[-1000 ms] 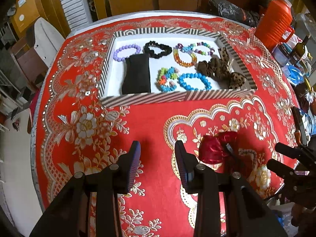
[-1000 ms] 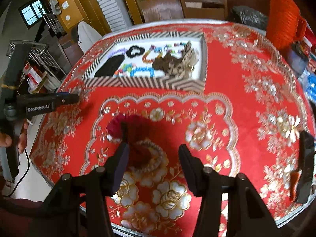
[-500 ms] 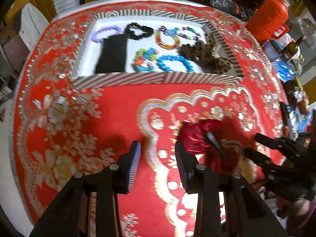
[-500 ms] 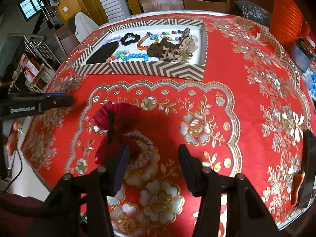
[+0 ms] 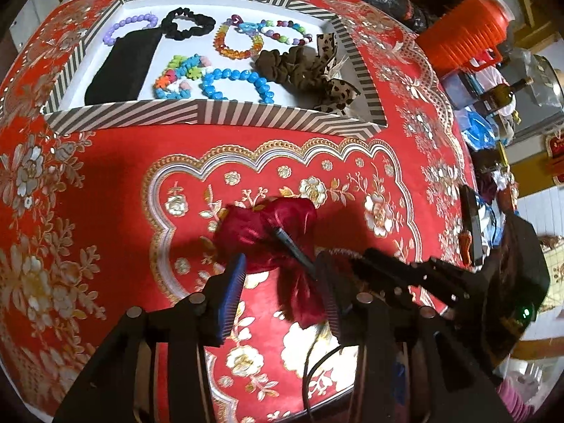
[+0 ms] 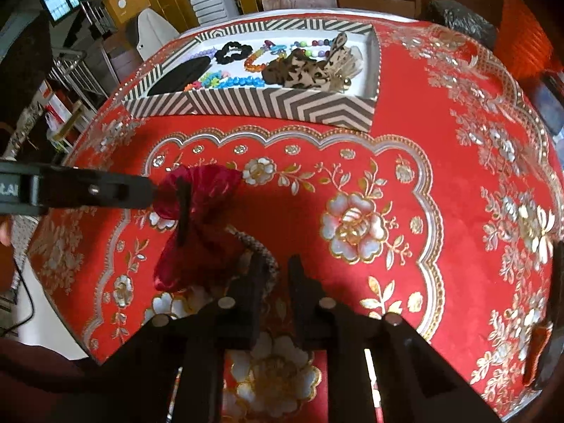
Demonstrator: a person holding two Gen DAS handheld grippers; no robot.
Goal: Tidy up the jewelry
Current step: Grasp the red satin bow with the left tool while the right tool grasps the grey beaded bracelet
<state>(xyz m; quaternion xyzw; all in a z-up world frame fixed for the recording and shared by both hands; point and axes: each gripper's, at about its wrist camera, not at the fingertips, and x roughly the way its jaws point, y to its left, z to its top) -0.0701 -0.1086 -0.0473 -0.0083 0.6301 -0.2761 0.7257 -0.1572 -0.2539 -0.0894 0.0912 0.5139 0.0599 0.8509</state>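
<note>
A dark red satin hair bow point(image 5: 271, 232) with a black clip lies on the red tablecloth, also in the right wrist view point(image 6: 197, 222). A silver beaded bracelet point(image 6: 259, 246) lies under its right side. My left gripper point(image 5: 282, 282) is open with its fingers on either side of the bow's lower tail. My right gripper point(image 6: 276, 271) has closed on the bracelet's near arc. The striped tray point(image 5: 211, 114) beyond holds bead bracelets, scrunchies and a black pouch point(image 5: 123, 63).
An orange ribbed jug point(image 5: 461, 31) and bottles stand at the table's far right. A dark phone-like object point(image 5: 470, 225) lies near the right edge. Chairs stand beyond the round table. The tray also shows in the right wrist view point(image 6: 268, 105).
My left gripper moved right and forward until its fingers straddle the bow. My right gripper moved in and narrowed from wide open onto the bracelet.
</note>
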